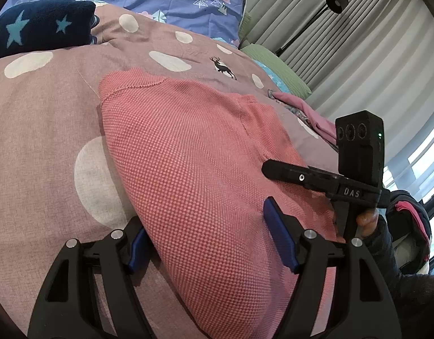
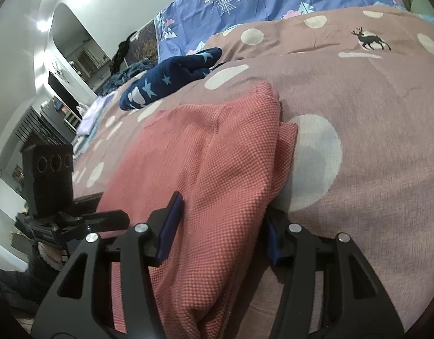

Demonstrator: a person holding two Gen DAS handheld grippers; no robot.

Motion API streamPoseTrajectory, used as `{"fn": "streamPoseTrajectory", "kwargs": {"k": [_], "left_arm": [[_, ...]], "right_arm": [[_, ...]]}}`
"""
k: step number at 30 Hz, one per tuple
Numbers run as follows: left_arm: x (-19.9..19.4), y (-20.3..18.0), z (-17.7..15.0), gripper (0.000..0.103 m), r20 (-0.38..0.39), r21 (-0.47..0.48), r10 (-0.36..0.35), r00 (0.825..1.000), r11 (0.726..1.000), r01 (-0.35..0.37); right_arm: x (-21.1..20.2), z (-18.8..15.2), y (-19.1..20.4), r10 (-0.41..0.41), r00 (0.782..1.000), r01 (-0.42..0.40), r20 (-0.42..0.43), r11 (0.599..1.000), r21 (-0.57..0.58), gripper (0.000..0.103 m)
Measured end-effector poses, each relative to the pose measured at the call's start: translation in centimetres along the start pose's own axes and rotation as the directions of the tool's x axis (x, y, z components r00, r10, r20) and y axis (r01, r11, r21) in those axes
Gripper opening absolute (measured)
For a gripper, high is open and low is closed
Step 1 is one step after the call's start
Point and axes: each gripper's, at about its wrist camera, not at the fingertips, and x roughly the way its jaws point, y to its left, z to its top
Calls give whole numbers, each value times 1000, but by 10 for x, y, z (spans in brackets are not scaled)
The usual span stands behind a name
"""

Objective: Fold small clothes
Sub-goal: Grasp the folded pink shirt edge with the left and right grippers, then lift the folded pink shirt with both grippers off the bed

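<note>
Pink knit garment (image 1: 194, 152) lying flat on dotted duvet (image 1: 47, 107), near edge running between both sets of fingers. Left gripper (image 1: 208, 243) standing wide, straddling the hem; right gripper (image 2: 219, 231) half-open around a folded side layer (image 2: 239, 169), pads not visibly pressing. Looking soft, light, floppy, grippy weave. Best pinching near-edge corners, all layers together.

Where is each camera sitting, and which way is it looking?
Left wrist: sits on the left gripper, looking down across the pink knit garment on the spotted duvet; its own jaws show, plus the right gripper at right.
Right wrist: sits on the right gripper, looking along the garment's folded edge; its own jaws show, plus the left gripper at left.
Both share the garment, duvet, deer print and starry navy cloth.
</note>
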Motion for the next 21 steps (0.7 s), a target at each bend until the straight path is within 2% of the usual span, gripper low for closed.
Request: {"fn": "streamPoseTrajectory", "kwargs": {"k": [2, 3, 4, 7, 9, 12, 15, 18, 21], "left_arm": [[4, -4, 2, 72, 3, 11, 28, 1000, 1000, -28], [6, -6, 4, 65, 8, 14, 48, 999, 999, -48], [7, -9, 6, 54, 17, 16, 91, 996, 996, -92], [1, -22, 7, 35, 52, 42, 138, 989, 989, -140], [-9, -40, 8, 31, 86, 93, 175, 981, 979, -183], [-30, -77, 13, 30, 142, 183, 178, 974, 962, -203], [-53, -116, 24, 30, 201, 257, 148, 968, 946, -198], [-66, -161, 36, 30, 249, 340, 106, 963, 921, -189], [-63, -207, 46, 30, 274, 436, 83, 958, 877, -201]], "right_arm": [[0, -1, 4, -22, 1000, 22, 6, 1000, -12, 50], [0, -1, 5, -33, 999, 33, 12, 999, -13, 47], [-2, -2, 5, -44, 999, 45, 22, 999, -8, 41], [-14, -5, 13, -81, 995, 79, 64, 996, 33, 23], [-27, -7, 27, -106, 990, 105, 95, 994, 15, 20], [-65, -11, 54, -113, 975, 124, 193, 991, -46, 20], [-113, -12, 70, -114, 943, 138, 311, 989, -56, 20], [-166, -15, 76, -123, 895, 153, 429, 988, -36, 20], [-215, -19, 79, -194, 831, 246, 522, 969, -31, 20]]}}
